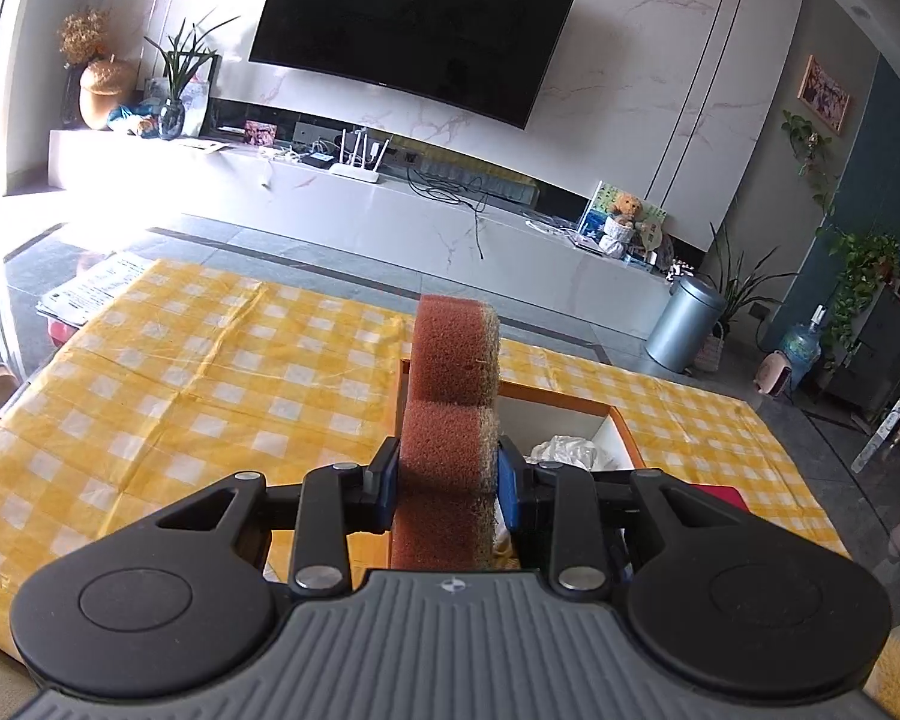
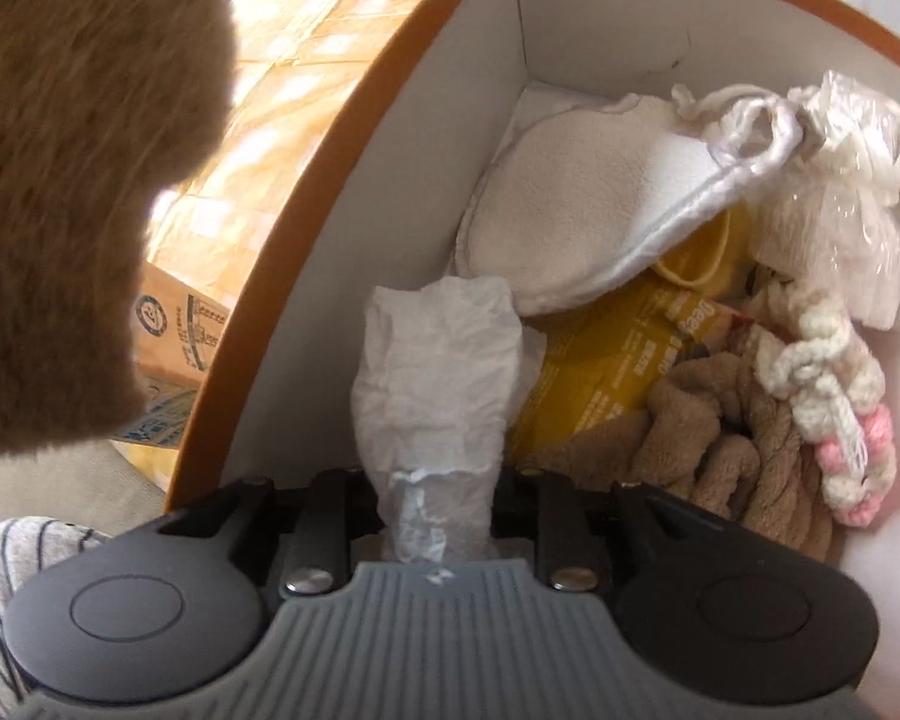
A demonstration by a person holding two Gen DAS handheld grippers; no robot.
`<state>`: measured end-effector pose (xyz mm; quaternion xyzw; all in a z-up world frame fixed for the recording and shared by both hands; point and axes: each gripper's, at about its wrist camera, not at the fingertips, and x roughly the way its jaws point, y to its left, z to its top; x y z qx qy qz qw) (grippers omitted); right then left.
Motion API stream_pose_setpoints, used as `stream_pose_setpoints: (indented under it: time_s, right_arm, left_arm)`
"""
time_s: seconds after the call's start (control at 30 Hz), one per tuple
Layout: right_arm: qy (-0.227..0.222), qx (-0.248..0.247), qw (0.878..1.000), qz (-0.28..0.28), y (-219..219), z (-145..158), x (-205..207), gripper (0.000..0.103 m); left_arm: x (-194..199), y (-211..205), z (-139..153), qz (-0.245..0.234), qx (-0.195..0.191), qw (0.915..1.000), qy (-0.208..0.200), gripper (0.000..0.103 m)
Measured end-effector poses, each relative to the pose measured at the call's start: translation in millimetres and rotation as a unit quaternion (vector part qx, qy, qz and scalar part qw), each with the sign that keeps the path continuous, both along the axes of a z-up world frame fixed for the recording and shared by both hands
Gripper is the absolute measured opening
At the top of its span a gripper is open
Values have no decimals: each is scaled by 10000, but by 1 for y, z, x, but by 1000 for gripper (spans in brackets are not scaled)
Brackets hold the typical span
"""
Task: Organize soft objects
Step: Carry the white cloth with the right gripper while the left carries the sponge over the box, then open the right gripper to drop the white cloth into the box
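**A:** So where's everything at? Left tongs (image 1: pixel 448 483) are clamped on a sponge (image 1: pixel 453 396), held upright above the counter (image 1: pixel 168 360) at the edge of the box (image 2: pixel 354 138).

**B:** Right tongs (image 2: pixel 435 501) are down inside the box with a crumpled tissue (image 2: pixel 435 360) between them. Can't tell if they're actually pinching it or letting go.

**A:** How will the sponge handle?

**B:** I'd guess light, squishy and springy. Hold it mid-body like now; the rough face shouldn't slip. The tissue weighs nothing and tears easily, so go gentle.
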<state>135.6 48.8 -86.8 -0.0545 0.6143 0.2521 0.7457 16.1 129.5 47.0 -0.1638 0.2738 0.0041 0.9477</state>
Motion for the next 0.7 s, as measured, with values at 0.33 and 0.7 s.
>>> stream_pose_setpoints:
  time_s: [0.33,0.7]
  right_arm:
    - [-715,738,9925,661,-46,49,-16,56]
    - [-544,800,9850,1430,-19,27,-22,7]
  left_arm:
    - [-1,-1,-4,-93,-8,9999,48,36]
    - [-1,-3,-7,3,-106,9999,132,36]
